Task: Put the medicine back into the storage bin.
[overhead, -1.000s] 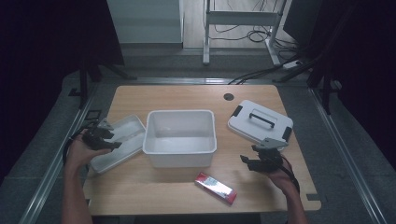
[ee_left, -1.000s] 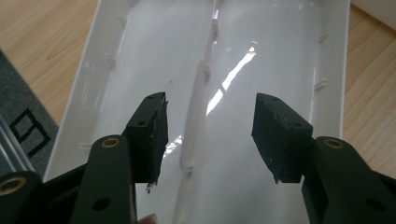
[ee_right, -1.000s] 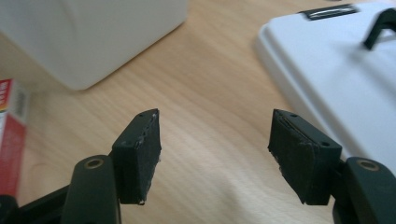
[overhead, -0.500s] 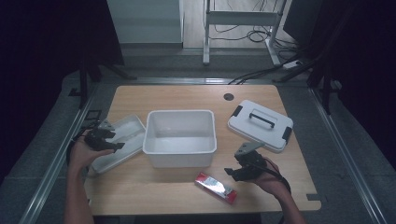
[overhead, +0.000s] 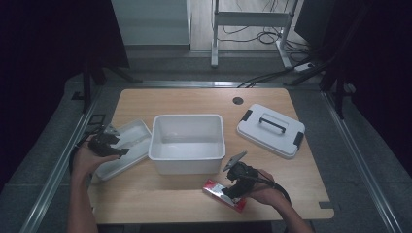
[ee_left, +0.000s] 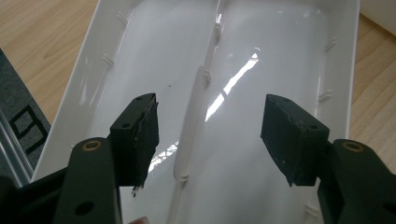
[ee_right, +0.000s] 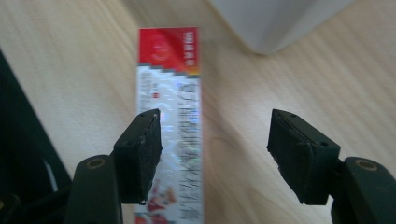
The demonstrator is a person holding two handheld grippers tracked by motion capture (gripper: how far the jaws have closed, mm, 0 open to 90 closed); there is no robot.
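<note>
Print on the red-and-silver box [ee_right: 169,126] is too blurred to read.

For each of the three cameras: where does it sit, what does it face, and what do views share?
High view: above the person's side, looking down on table, white bin, lid; both forearms enter below.
Left gripper view: over the divided tray, open jaws.
Right gripper view: over the red box, open jaws.
Shared: tray, box.
</note>
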